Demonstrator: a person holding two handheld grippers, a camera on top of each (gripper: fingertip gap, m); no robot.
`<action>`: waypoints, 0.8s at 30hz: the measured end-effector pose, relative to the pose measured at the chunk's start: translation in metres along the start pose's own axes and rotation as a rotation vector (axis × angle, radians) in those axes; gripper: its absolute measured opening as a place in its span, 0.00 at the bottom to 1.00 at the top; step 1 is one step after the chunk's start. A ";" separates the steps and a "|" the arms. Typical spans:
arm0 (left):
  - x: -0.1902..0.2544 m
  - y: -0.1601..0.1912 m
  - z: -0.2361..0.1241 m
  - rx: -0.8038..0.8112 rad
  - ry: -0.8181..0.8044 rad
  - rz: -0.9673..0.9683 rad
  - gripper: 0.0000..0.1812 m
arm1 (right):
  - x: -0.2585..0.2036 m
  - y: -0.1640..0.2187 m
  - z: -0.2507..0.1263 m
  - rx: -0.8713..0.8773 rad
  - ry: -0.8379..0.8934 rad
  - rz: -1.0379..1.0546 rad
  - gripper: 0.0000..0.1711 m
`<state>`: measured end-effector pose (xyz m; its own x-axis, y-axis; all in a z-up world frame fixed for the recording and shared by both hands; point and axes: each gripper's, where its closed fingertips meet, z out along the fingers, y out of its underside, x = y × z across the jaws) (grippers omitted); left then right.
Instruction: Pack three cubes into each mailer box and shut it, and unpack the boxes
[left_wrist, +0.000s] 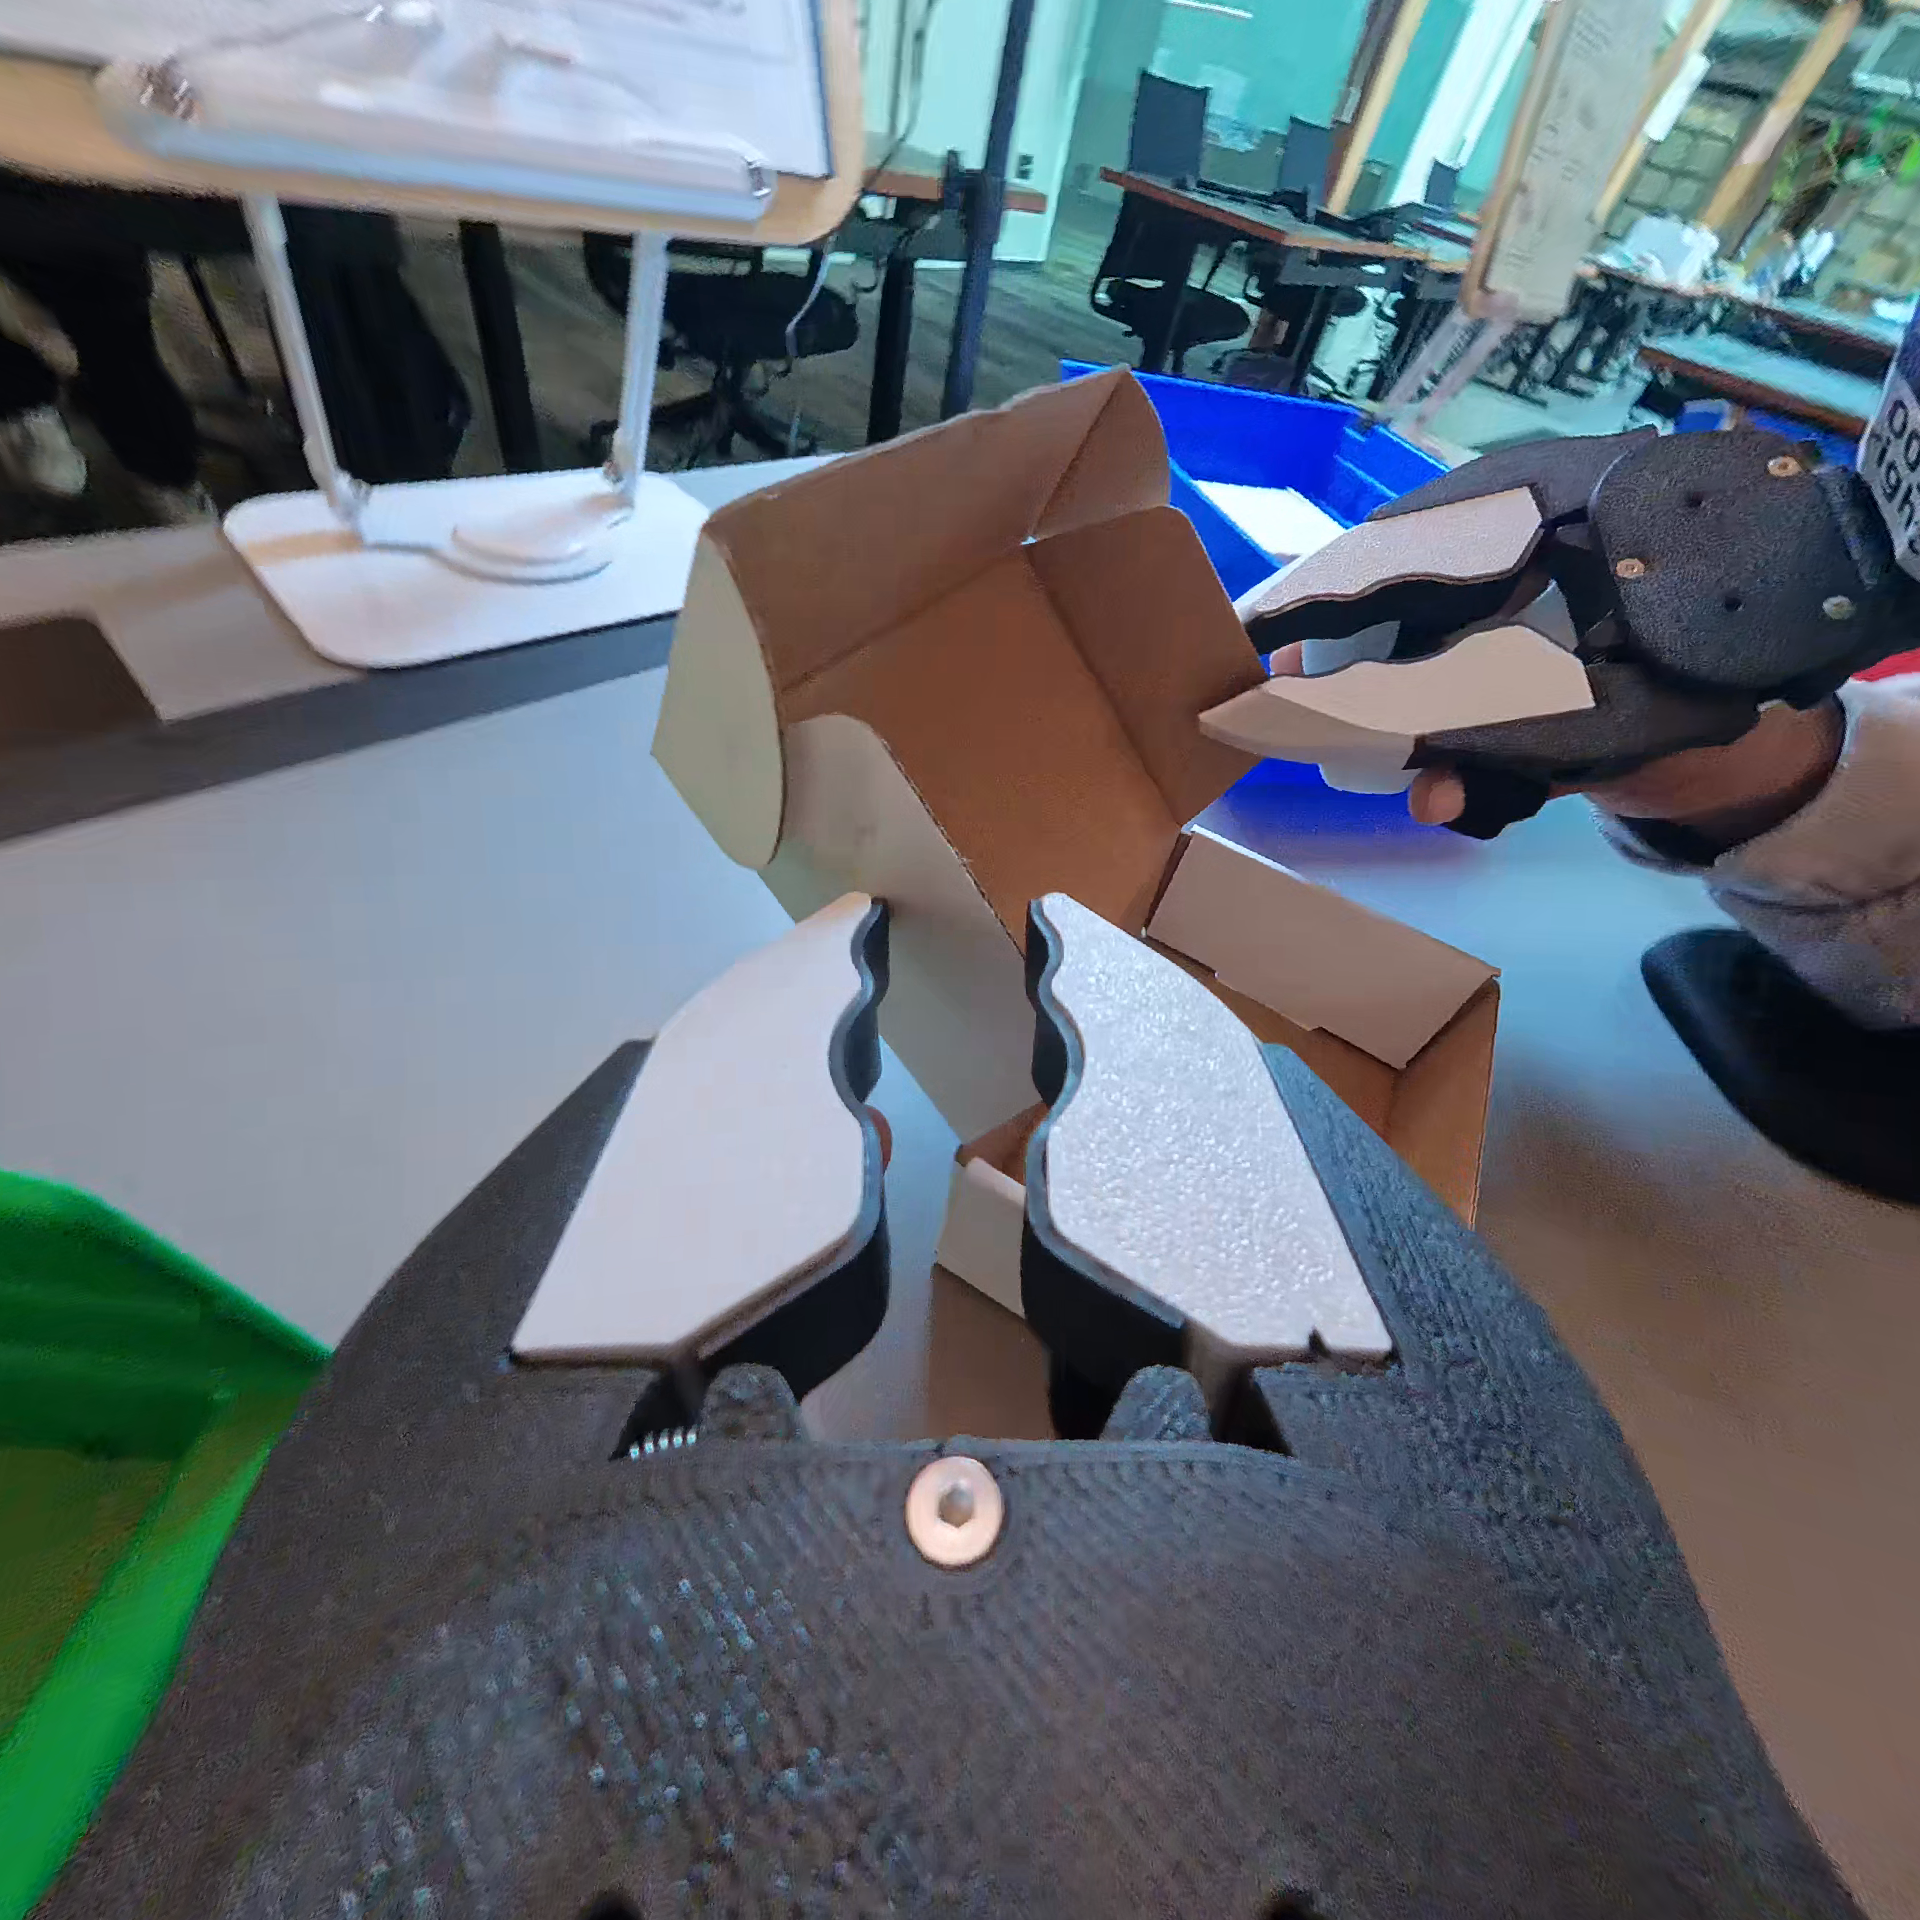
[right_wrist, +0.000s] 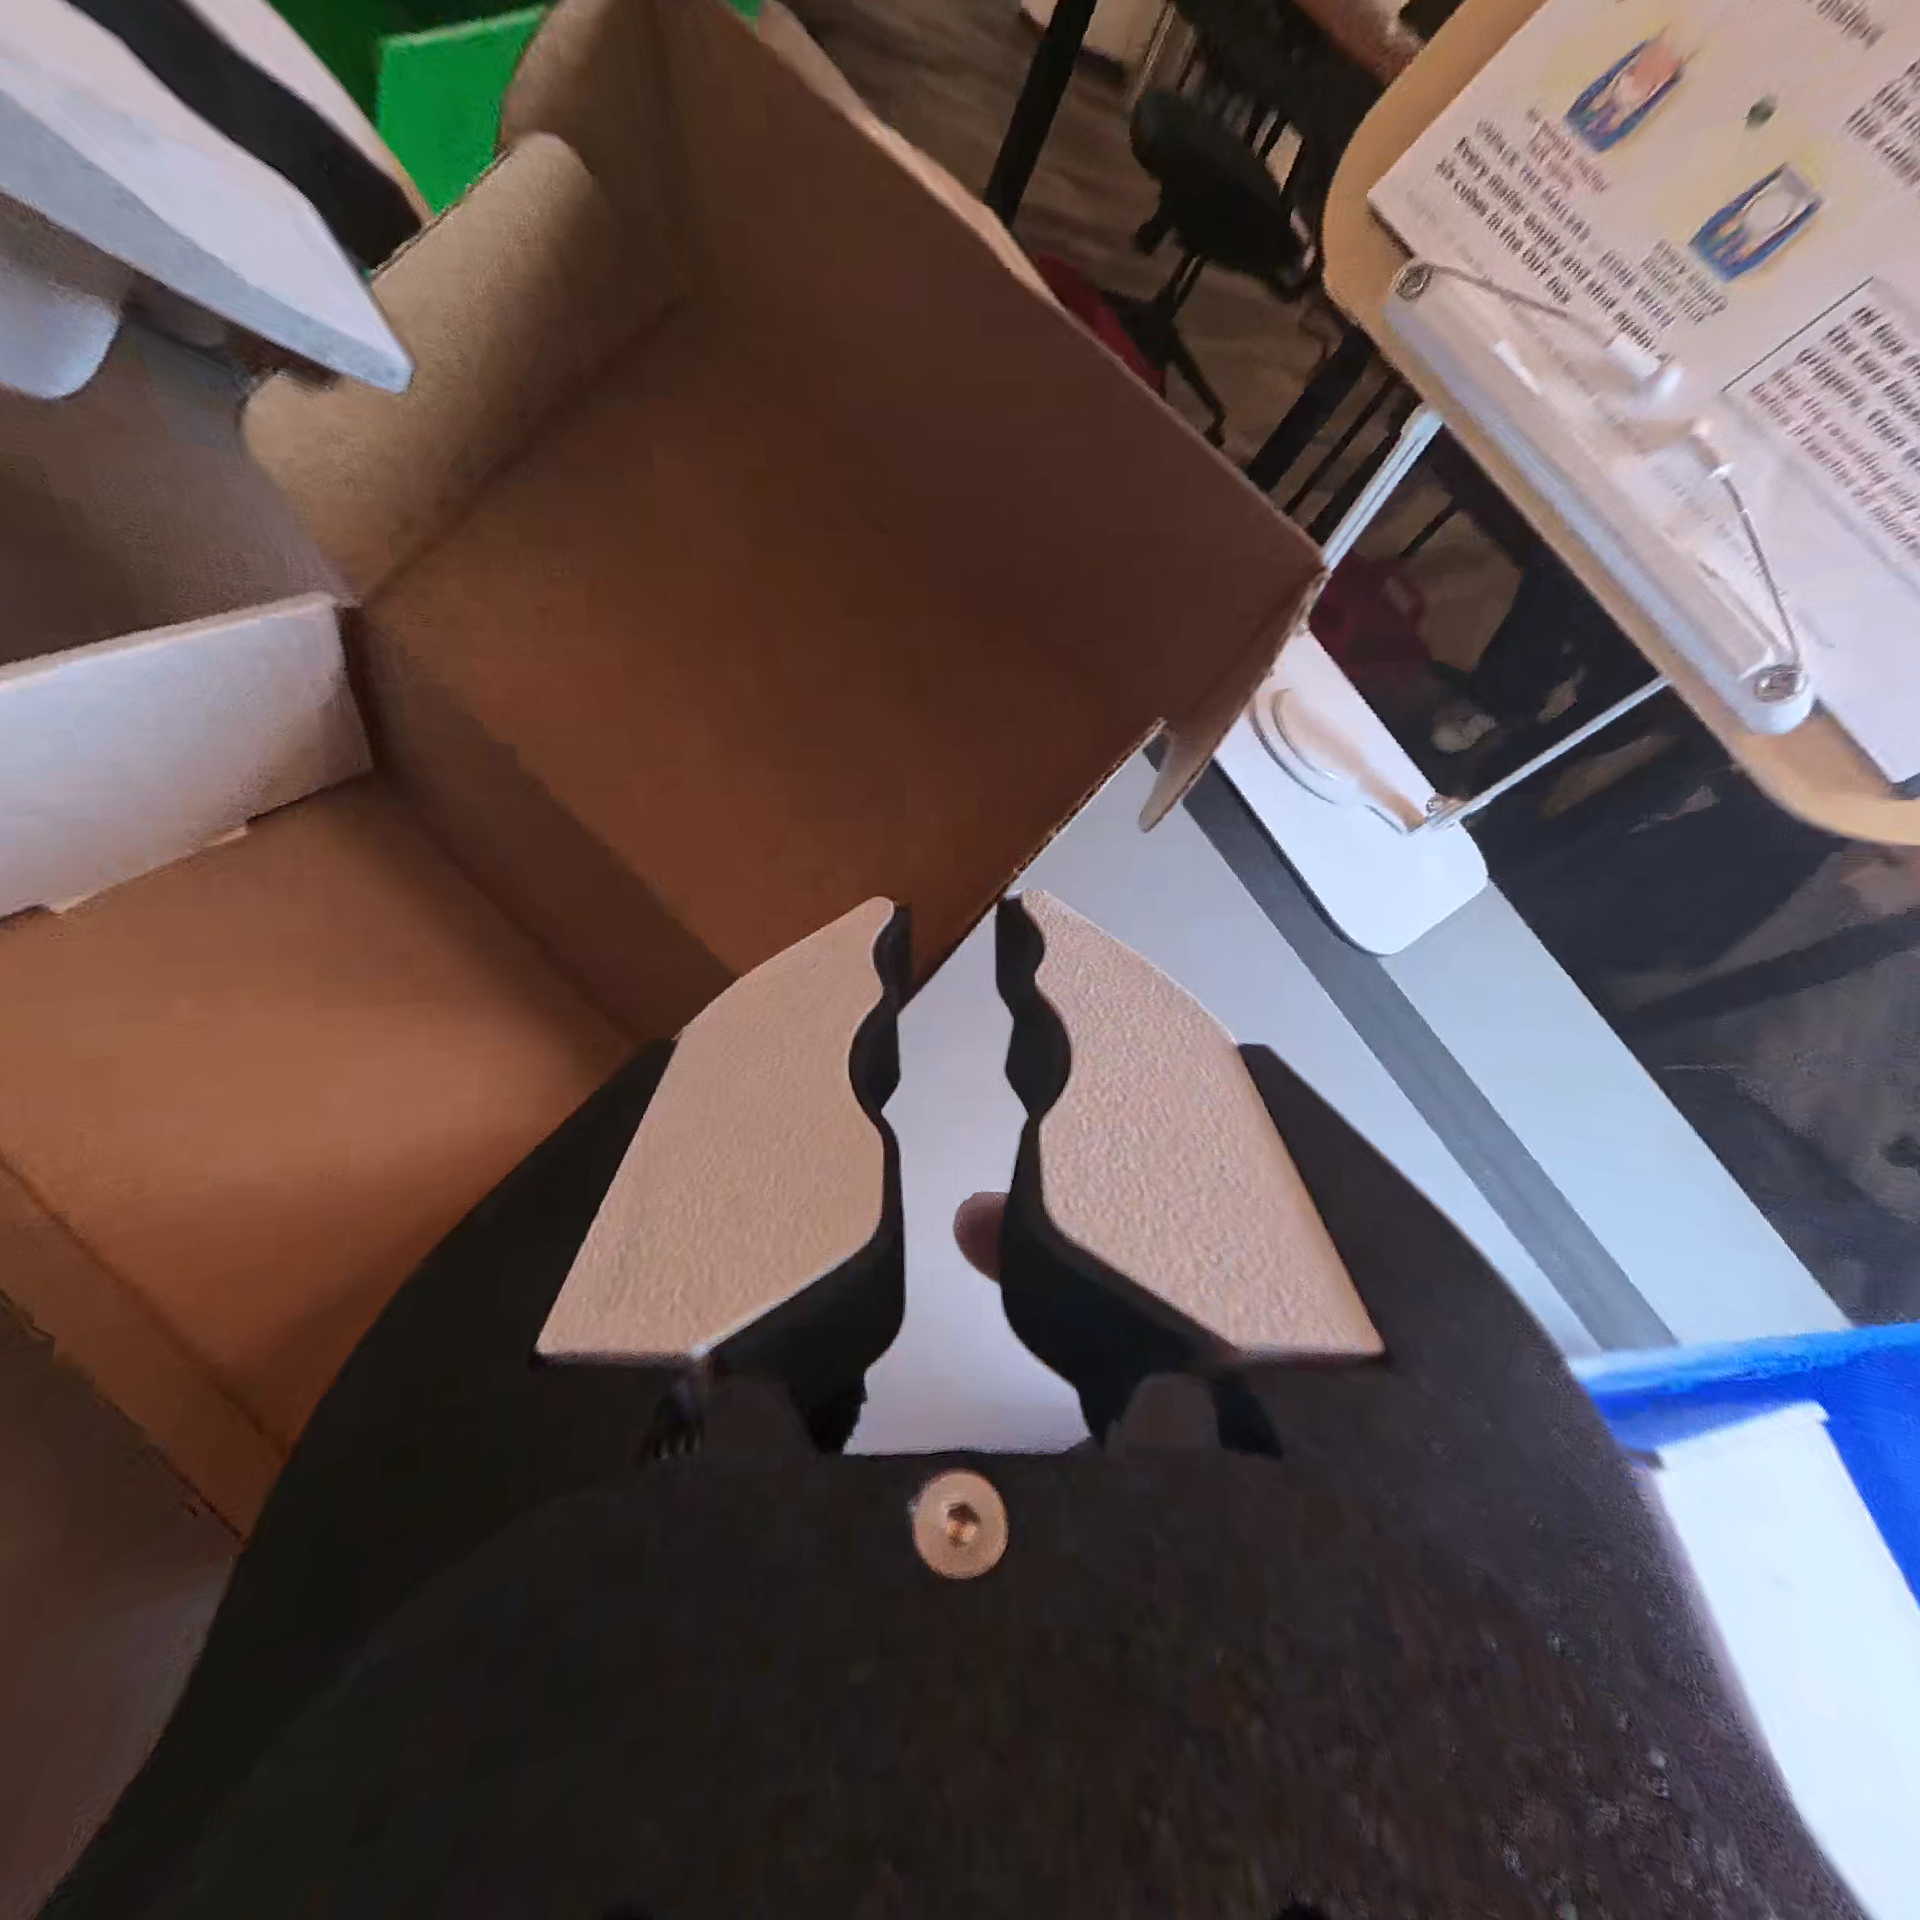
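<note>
Mailer box (left_wrist: 997, 665) at frame centre on grey table (left_wrist: 312, 987), lid raised, brown inside showing. Left gripper (left_wrist: 956, 925) at bottom centre, jaws parted narrowly, straddling box's near white wall without clamping. Right gripper (left_wrist: 1236, 665) at right edge, jaws slightly parted at lid flap edge. Blue bin (left_wrist: 1278, 447) behind box; green bin (left_wrist: 104, 1455) lower left. White stand (left_wrist: 468, 551) upper left.

Right wrist view: right gripper (right_wrist: 951, 920) narrowly parted, lid edge at fingertips, grip unclear. Box (right_wrist: 727, 582) fills upper left.
</note>
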<state>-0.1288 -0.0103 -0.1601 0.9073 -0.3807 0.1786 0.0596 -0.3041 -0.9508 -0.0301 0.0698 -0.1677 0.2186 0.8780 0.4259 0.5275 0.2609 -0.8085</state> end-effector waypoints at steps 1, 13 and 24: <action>0.008 0.000 -0.002 0.008 0.015 0.052 0.13 | -0.006 0.002 -0.009 0.038 0.001 -0.009 0.10; 0.082 0.051 -0.044 -0.063 0.415 0.435 0.12 | -0.094 0.038 -0.106 0.140 -0.606 0.040 0.15; 0.091 0.000 -0.069 0.013 0.535 0.457 0.41 | -0.072 -0.003 -0.134 0.164 -0.485 -0.125 0.46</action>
<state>-0.0754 -0.1055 -0.1264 0.5133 -0.8463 -0.1424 -0.2704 -0.0020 -0.9627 0.0624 -0.0486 -0.1415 -0.2637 0.9108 0.3177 0.3817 0.4010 -0.8328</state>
